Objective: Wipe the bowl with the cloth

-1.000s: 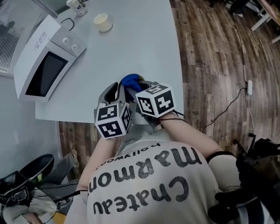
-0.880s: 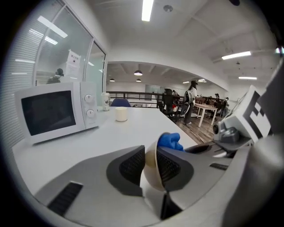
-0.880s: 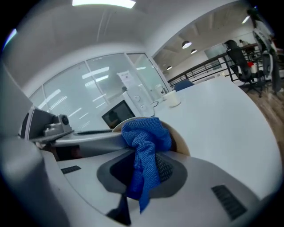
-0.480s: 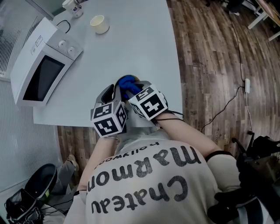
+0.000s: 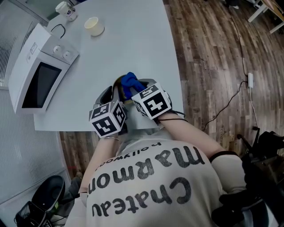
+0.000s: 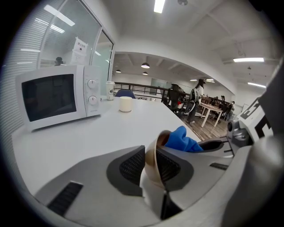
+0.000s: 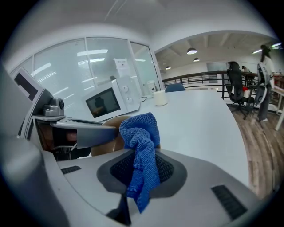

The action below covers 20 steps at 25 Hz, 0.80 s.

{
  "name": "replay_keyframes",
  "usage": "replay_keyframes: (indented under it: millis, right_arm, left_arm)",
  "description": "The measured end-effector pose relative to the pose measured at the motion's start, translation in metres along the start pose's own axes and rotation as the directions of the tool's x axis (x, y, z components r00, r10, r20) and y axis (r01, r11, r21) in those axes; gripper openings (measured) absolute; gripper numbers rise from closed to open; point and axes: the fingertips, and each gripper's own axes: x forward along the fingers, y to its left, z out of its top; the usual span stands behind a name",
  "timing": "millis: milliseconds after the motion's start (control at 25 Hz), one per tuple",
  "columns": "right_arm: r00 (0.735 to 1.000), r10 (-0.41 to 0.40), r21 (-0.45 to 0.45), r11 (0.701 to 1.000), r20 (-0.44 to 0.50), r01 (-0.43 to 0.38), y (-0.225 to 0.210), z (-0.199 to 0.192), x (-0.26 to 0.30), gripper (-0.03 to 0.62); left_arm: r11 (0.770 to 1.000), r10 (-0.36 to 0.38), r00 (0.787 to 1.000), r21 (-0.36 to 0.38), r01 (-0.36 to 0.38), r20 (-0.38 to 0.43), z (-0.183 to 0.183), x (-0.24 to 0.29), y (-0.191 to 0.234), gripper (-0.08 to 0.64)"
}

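Note:
A tan bowl (image 6: 153, 155) is tipped on its side, its rim pinched between the pads of my left gripper (image 6: 151, 164), which is shut on it. The bowl (image 7: 106, 133) also shows in the right gripper view behind the cloth. A blue cloth (image 7: 141, 150) is bunched in my right gripper (image 7: 142, 170), which is shut on it. The cloth (image 6: 183, 140) is pushed into the bowl's mouth. In the head view both grippers meet over the table's near edge, the left gripper (image 5: 113, 95) beside the right gripper (image 5: 135, 91), with the cloth (image 5: 131, 82) between them.
A white microwave (image 5: 37, 73) stands at the left of the white table (image 5: 133, 40). A cream cup (image 5: 94, 25) and a mug (image 5: 65, 9) sit at the far end. Wooden floor with a cable (image 5: 230, 102) lies to the right. Office chairs and a person stand far off.
The right gripper has turned and shifted slightly with the cloth against the bowl. The head view has drifted, so the table sits a little further left.

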Motion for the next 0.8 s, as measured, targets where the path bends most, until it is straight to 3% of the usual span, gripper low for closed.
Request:
replay_keyframes:
  millis: [200,440,680,800]
  right_arm:
    - [1.0,-0.025,0.029,0.999,0.011,0.025,-0.011,0.001,-0.006,0.066]
    - [0.996,-0.074,-0.013,0.997,0.042,0.075,-0.019,0.007,-0.014,0.066]
    - [0.997,-0.063,0.032,0.998,0.053,0.061,-0.022,0.011,-0.012,0.067]
    - [0.996,0.02,0.054,0.998,0.086,-0.025,-0.003,0.02,-0.011,0.066]
  left_arm:
    - [1.0,-0.007,1.0,0.013,0.007,-0.001,-0.003,0.004,-0.003,0.067]
    - [1.0,0.0,1.0,0.023,0.0,-0.004,-0.002,0.005,-0.005,0.066]
    - [0.999,0.025,1.0,-0.02,-0.026,-0.015,-0.005,0.0,0.005,0.067]
    - [0.997,0.053,0.999,-0.059,-0.054,-0.005,-0.003,-0.006,0.013,0.066]
